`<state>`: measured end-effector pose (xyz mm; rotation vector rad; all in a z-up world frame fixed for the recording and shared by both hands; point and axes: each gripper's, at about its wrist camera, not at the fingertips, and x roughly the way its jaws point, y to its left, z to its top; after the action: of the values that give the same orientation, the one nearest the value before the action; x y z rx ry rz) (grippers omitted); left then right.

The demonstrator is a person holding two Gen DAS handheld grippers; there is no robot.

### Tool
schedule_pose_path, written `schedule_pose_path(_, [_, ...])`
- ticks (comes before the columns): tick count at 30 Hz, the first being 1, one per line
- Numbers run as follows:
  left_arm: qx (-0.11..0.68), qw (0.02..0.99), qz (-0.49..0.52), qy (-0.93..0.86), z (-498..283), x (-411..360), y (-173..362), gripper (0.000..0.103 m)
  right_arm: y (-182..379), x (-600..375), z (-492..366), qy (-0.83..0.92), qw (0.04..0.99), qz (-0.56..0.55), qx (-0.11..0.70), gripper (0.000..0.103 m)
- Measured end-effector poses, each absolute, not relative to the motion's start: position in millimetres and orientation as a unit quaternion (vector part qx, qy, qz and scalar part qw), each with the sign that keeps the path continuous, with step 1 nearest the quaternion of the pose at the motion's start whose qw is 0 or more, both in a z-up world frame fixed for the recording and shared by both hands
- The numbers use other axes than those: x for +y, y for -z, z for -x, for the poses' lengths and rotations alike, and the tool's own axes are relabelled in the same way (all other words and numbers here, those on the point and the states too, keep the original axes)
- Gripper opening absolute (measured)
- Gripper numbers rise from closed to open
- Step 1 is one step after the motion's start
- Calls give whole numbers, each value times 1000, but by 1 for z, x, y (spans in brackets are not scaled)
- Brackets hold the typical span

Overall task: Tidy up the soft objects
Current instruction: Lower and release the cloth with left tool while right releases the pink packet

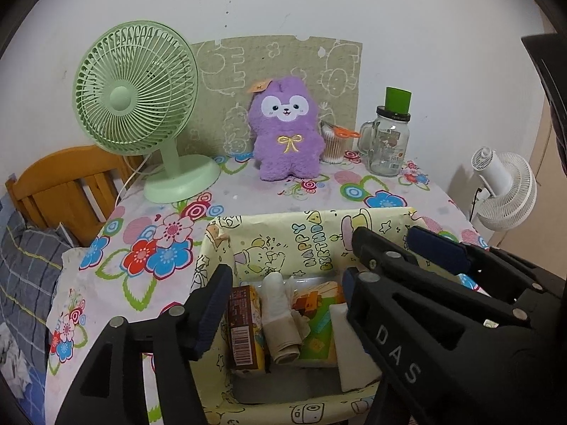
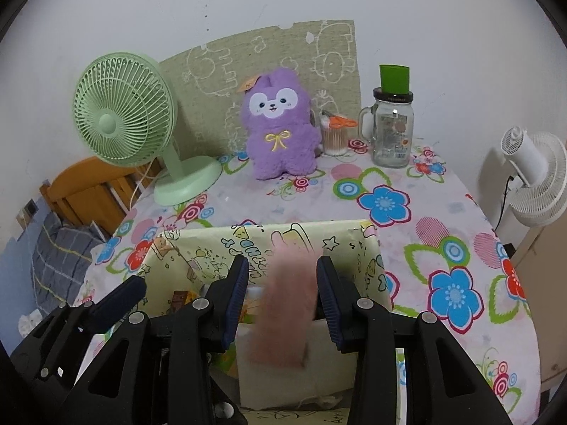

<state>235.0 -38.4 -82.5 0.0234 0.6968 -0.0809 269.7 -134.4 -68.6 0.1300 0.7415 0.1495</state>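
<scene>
Already the sorting looks partly done, judging by the yellow cartoon-printed box (image 1: 269, 244) just ahead of and below both claws: it holds a brown carton (image 1: 244, 322), a rolled cream cloth (image 1: 280, 318), a colourful packet (image 1: 319, 322) and a white block (image 1: 351, 340) packed side by side. The right gripper (image 2: 281, 297) hangs over the box with its fingers spread, and a pink fuzzy item (image 2: 283, 304) sits in the gap between them, smeared by blur. It touches neither pad that I can make out, so my guess is that it is dropping or loose rather than pinched. The left gripper (image 1: 283, 297) is also spread wide, gripping nothing, poised above the box's near-left part, with the right claw crossing in close on its right. Still left, I would judge, is the purple plush toy (image 1: 287, 127), standing upright well beyond both claws against the patterned board (image 1: 283, 60) at the far side of the table (image 1: 248, 191), between the green fan (image 1: 138, 99) on the left and the cotton swab cup (image 1: 333, 145) and glass jar (image 1: 386, 141) on the right. Hard to read: the pink item's true shape and whether it has reached the box floor, the box's near wall, cut off by the claws, and whatever lies under the right claw's fingers inside the box.
</scene>
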Motion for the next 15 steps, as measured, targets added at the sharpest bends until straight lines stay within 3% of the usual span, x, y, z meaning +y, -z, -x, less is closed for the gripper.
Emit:
schedule_pose_path(5, [339, 940, -11, 42, -232, -38, 80, 75, 66, -134, -265, -69, 930, -58, 356, 74])
schedule_pose_path(10, [334, 942, -15, 42, -224, -40, 72, 85, 60, -135, -257, -65, 932, -58, 351, 83])
schedule_pose_path(15, [321, 946, -18, 39, -213, -42, 62, 89, 49, -138, -243, -59, 937, -56, 339, 85])
